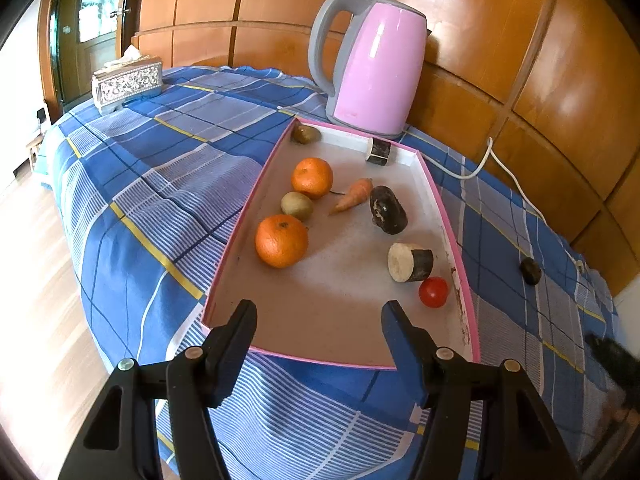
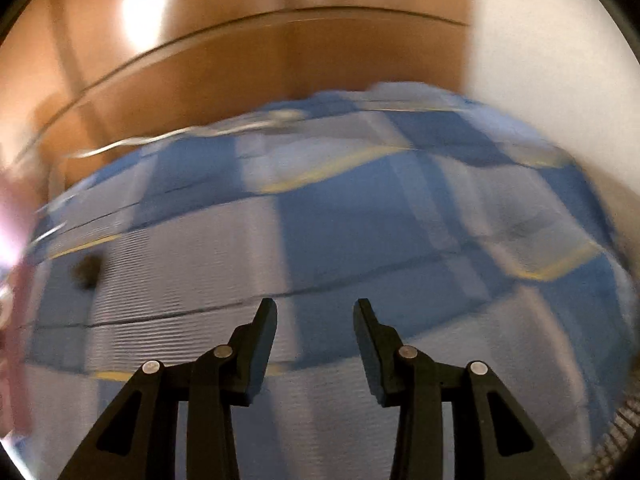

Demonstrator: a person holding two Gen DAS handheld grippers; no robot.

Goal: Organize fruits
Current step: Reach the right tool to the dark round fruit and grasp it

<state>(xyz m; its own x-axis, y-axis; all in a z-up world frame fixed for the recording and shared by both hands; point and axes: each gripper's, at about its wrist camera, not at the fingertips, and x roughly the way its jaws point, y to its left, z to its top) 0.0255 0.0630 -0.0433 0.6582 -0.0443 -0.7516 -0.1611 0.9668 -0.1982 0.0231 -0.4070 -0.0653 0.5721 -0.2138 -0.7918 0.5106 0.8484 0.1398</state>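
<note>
Nearest the lens, the left gripper (image 1: 318, 310) hangs over the near end of the pink-edged tray (image 1: 344, 361), jaws spread, nothing between them. Just past the tips sits the big orange (image 1: 281, 241), with a small red tomato (image 1: 433, 291) across the tray by the right wall. Beside the tomato lies a cut stub with a pale face (image 1: 410, 262). Further in, a kiwi (image 1: 296, 205) touches the second orange (image 1: 312, 177); a carrot (image 1: 352, 195) and a dark lump (image 1: 387, 209) lie to their right. At the far end, another kiwi (image 1: 305, 133) sits in the corner. Behind the tray stands a pink kettle (image 1: 374, 68). Out on the checked cloth (image 1: 160, 184), a small dark piece (image 1: 530, 270) lies alone, apart from the tray. The right gripper (image 2: 315, 307) hovers over blurred cloth, jaws parted and empty.
</note>
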